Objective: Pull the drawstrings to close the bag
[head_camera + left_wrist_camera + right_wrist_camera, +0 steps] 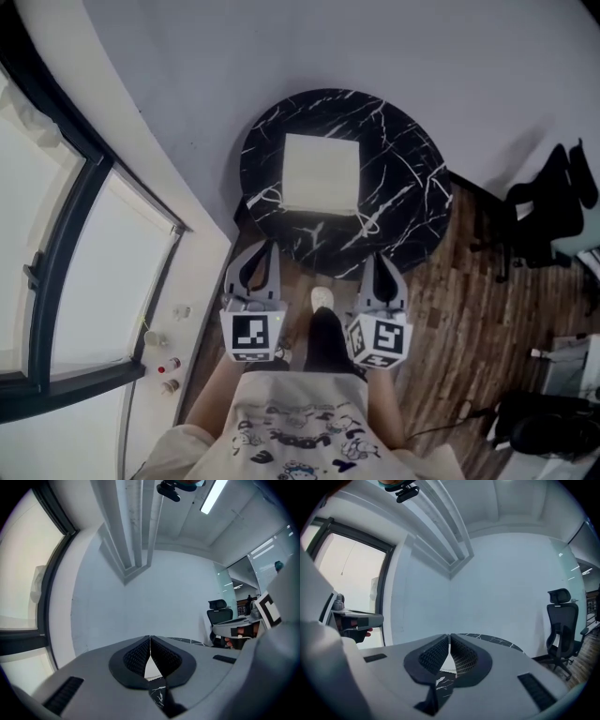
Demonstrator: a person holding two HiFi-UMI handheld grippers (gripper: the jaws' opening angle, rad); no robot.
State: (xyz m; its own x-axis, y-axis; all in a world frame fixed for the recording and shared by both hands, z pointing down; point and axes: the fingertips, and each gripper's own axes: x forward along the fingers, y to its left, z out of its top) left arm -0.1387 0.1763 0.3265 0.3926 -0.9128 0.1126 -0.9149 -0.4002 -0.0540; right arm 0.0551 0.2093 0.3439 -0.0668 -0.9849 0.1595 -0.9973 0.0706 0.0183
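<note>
Head view puts you at the near edge of a round black marble-pattern table (405, 155). The cream drawstring bag (321, 173) lies flat on it, ahead of both pairs of jaws and between their two lines. Your left gripper (264, 246) and right gripper (380, 257) both point toward the table, their tips about at its near rim and apart from the bag.

A white left drawstring (257, 200) loops out from the bag's near-left corner, just ahead of your left jaws. The right drawstring (368, 223) trails from the near-right corner, just ahead of your right jaws. Neither cord is touched.

In the left gripper view, your left gripper (150, 638) has its ribbed pads closed tip to tip with nothing between them. A sliver of pale bag and dark table shows below the tips. In the right gripper view, your right gripper (449, 636) is closed the same way and holds nothing. An office chair (560, 620) stands off to the right of those jaws.
</note>
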